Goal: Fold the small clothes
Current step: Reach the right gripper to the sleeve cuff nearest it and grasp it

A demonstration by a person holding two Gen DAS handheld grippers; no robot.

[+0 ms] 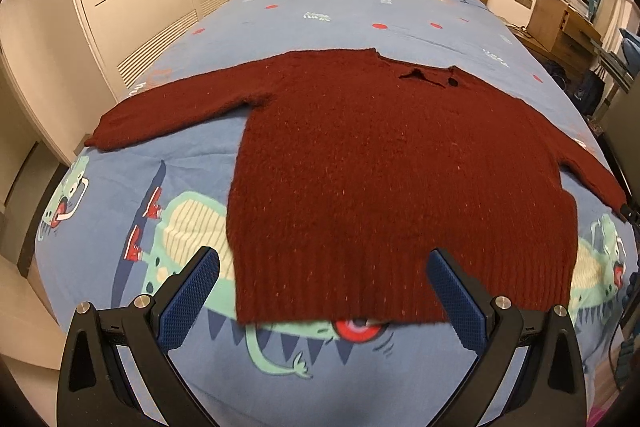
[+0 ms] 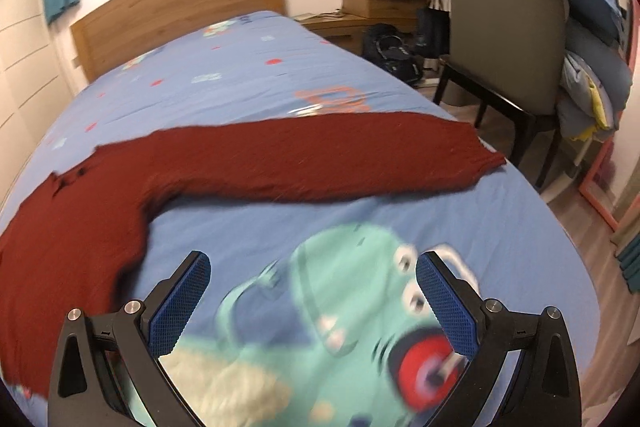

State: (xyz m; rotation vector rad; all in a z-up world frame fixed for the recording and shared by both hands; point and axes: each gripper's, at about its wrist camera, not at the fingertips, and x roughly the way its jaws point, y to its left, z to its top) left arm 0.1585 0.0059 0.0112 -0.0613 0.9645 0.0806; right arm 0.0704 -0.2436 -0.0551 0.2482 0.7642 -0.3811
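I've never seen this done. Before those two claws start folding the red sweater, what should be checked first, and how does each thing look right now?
1. Sweater spread flat on the bed, both sleeves out: ok.
2. Left gripper open and empty, over the hem: ok.
3. Right gripper open and empty, over bare bedspread: ok.
4. Right sleeve straight, cuff near the bed's edge: ok.
5. Left sleeve flat, no bunching: ok.
6. Nothing lying on the sweater: ok.
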